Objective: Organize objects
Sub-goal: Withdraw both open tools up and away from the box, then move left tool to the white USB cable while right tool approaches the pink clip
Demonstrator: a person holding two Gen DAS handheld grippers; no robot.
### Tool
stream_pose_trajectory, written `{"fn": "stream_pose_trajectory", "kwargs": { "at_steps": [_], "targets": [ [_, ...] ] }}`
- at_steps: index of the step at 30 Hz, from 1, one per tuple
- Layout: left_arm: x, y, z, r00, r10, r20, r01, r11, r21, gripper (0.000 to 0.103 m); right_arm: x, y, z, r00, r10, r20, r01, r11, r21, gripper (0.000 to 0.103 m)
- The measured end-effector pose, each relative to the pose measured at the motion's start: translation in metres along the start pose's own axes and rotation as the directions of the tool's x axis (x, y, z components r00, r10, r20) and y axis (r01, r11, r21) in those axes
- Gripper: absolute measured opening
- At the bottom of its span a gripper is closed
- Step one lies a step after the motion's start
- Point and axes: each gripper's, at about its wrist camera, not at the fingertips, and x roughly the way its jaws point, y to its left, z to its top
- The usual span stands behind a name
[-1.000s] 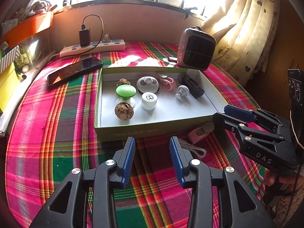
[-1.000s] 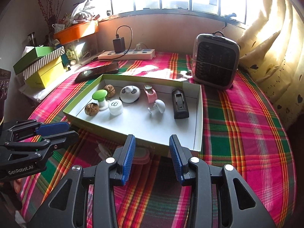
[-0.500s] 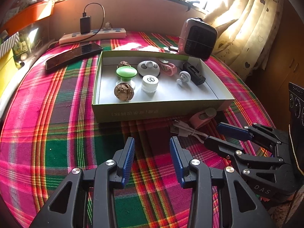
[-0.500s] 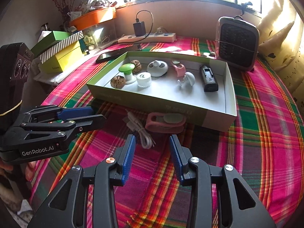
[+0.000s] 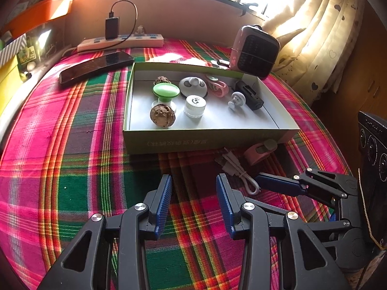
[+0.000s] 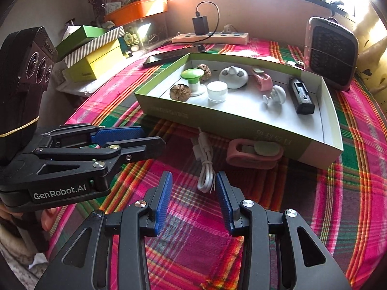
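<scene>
White cable [image 6: 205, 166] lies coiled on the plaid worktop [image 6: 338, 205] just outside the green box [image 6: 241, 123], beside a pink clip [image 6: 254, 154]. Right tool [image 6: 193, 193], spread, points at its loop, likely to pick it up; left tool [image 5: 193, 198], spread, holds nothing.

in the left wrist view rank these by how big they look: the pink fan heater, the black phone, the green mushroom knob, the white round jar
1. Black slab phone and pink box-shaped fan heater: close in apparent size, and the heater sits farther back, so no ranking between them.
2. Green mushroom-shaped knob.
3. White round jar, slightly smaller than the knob.
</scene>
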Motion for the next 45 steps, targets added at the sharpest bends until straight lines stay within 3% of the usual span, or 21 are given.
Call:
{"fn": "stream_pose_trajectory", "kwargs": {
  "at_steps": [4, 7, 10, 12, 14, 16, 19, 25, 36, 45],
  "targets": [
    [-0.001, 0.000, 0.000, 1.000, -0.010, -0.003, 0.010, 1.000, 0.000, 0.036, 0.002, 0.005, 0.001, 0.999, 0.036, 0.000, -0.036, 0.999, -0.009, 0.039],
    [-0.001, 0.000, 0.001, 1.000, -0.016, -0.002, 0.016, 1.000, 0.000, 0.036, -0.005, 0.002, 0.001, 1.000, 0.020, 0.020, -0.019, 1.000, -0.008, 0.039],
    [0.000, 0.000, 0.001, 1.000, -0.016, -0.004, 0.016, 1.000, 0.000, 0.036, -0.016, -0.008, 0.001, 0.996, -0.067, 0.051, 0.066, 0.997, 0.032, 0.039],
    [0.002, 0.000, 0.001, 1.000, -0.017, -0.006, 0.017, 1.000, -0.003, 0.036, -0.019, -0.015, 0.003, 0.979, -0.194, 0.061, 0.189, 0.979, 0.073, 0.039],
    [0.003, -0.001, 0.000, 1.000, -0.022, -0.011, 0.022, 1.000, -0.003, 0.036, -0.019, -0.022, 0.006, 0.969, -0.236, 0.069, 0.228, 0.967, 0.113, 0.039],
    [0.004, -0.002, -0.001, 1.000, -0.026, -0.015, 0.026, 1.000, 0.001, 0.036, -0.016, -0.026, 0.009, 0.969, -0.240, 0.053, 0.230, 0.962, 0.148, 0.041],
    [0.004, -0.001, -0.002, 0.999, -0.027, -0.017, 0.027, 1.000, -0.001, 0.036, -0.014, -0.027, 0.009, 0.969, -0.239, 0.058, 0.225, 0.957, 0.184, 0.057],
    [0.004, 0.003, -0.002, 1.000, -0.024, -0.015, 0.023, 1.000, -0.015, 0.037, -0.012, -0.021, 0.015, 0.959, -0.277, 0.063, 0.257, 0.940, 0.223, 0.058],
    [0.005, 0.001, -0.003, 0.999, -0.027, -0.020, 0.027, 1.000, -0.006, 0.037, -0.005, -0.030, 0.020, 0.910, -0.415, -0.001, 0.397, 0.871, 0.289, 0.059],
    [0.005, 0.002, -0.003, 0.999, -0.032, -0.020, 0.032, 0.999, -0.003, 0.037, -0.015, -0.040, 0.006, 0.895, -0.444, -0.041, 0.433, 0.845, 0.312, 0.059]
  ]
}}
